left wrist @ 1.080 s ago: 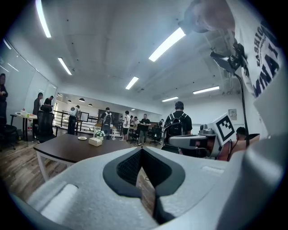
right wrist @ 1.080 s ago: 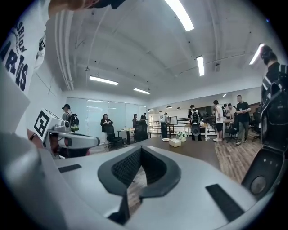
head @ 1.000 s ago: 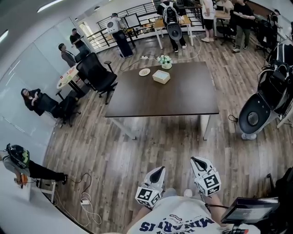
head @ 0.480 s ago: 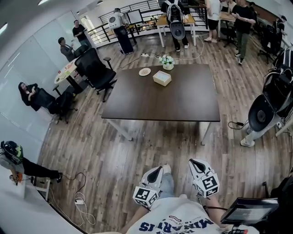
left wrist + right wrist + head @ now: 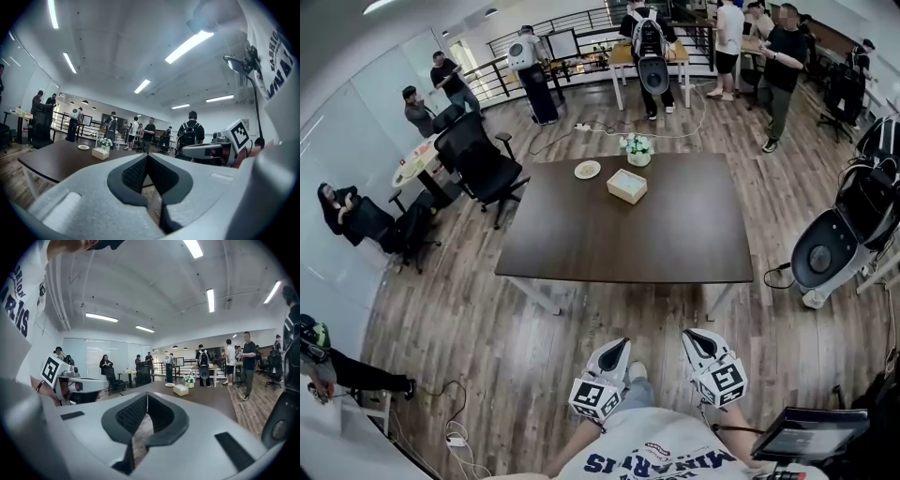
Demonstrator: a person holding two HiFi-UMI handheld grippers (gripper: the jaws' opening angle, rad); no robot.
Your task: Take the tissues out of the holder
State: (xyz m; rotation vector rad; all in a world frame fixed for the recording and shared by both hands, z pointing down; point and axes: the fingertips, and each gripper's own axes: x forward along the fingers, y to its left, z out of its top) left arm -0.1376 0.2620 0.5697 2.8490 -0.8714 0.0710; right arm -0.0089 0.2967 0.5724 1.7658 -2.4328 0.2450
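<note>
A pale tissue holder [image 5: 626, 186] stands on the far part of a dark table [image 5: 581, 248]; it also shows small in the left gripper view as the holder [image 5: 100, 153] and in the right gripper view as the holder [image 5: 181, 390]. My left gripper [image 5: 622, 343] and right gripper [image 5: 687, 334] hang close to my body, well short of the table's near edge. Both are shut with nothing between their jaws, as the left gripper [image 5: 147, 157] and right gripper [image 5: 147, 394] views show. Each gripper points toward the table.
A small plate [image 5: 587, 170] and a pot of white flowers [image 5: 637, 147] stand beside the holder. A black office chair [image 5: 478, 164] is at the table's left, a white machine [image 5: 834, 244] at its right. Several people stand at the room's far end. Wood floor lies between me and the table.
The table has come nearer and lower in the head view: I have walked toward it. Both grippers stay shut and keep their place in front of my body.
</note>
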